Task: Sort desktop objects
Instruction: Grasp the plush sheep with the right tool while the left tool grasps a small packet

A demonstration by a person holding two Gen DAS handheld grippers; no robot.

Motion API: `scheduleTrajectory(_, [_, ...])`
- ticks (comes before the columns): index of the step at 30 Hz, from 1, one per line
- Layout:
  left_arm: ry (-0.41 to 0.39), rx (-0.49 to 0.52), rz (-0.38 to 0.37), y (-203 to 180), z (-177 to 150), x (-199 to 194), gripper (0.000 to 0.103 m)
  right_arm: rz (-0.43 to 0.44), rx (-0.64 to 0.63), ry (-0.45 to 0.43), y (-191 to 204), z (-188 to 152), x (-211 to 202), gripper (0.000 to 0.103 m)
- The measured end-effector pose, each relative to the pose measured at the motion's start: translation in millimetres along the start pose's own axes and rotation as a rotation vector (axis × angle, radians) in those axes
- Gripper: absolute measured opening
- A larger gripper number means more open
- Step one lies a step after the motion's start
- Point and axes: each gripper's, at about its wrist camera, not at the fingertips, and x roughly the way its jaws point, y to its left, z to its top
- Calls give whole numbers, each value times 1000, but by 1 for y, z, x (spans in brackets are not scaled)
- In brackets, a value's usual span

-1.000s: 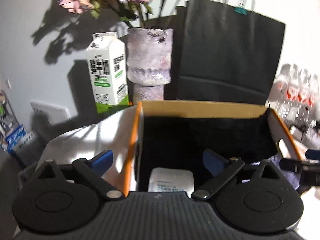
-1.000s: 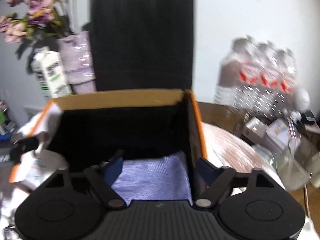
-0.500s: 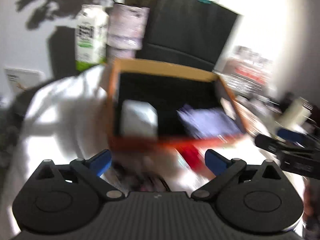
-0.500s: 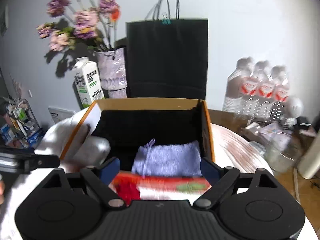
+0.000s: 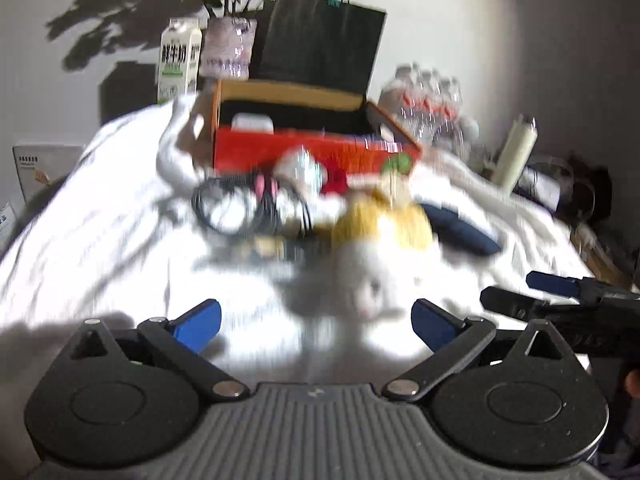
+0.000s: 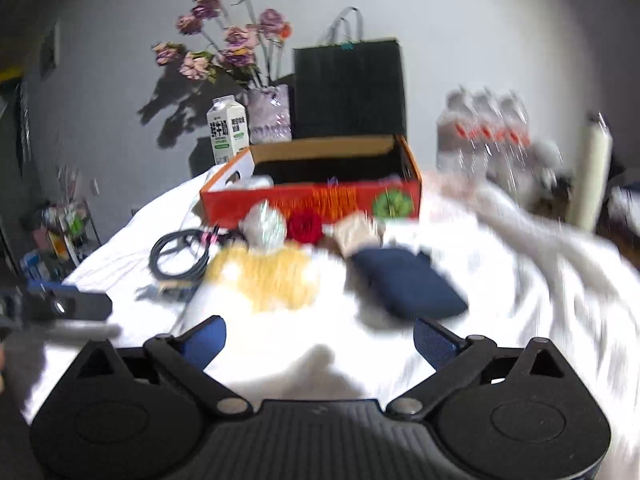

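Right wrist view: orange box as landmark; yellow cloth, navy pouch, cable before it, awaiting sorting. Right gripper opening, empty; left gripper spread, empty.

A rumpled white sheet is covering the surface. An orange box is sitting at twelve o'clock, a coiled black cable at ten, a yellow cloth near centre and a navy pouch at two.
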Motion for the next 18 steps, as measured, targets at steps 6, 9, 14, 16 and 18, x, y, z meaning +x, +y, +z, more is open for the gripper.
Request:
scheduleTrajectory(6, [49,70,20,-6,-22,4,103,-11,21,26,8,-48,-22,100])
scheduleTrajectory(9, [16,51,40,-1,-16,3,103,-26,35,5,6,-48,-26,100])
scheduleTrajectory(14, [-44,10,109,12,-8,5,103,-3,44,-30,11,-38,-21,100])
scheduleTrajectory(16, [-122,30,147,13,-5,4,103,17,28,-23,19,-38,-13,100])
scheduleTrajectory(18, [-175,111,149,8,2,9,102,28,-16,-11,28,-33,-2,99])
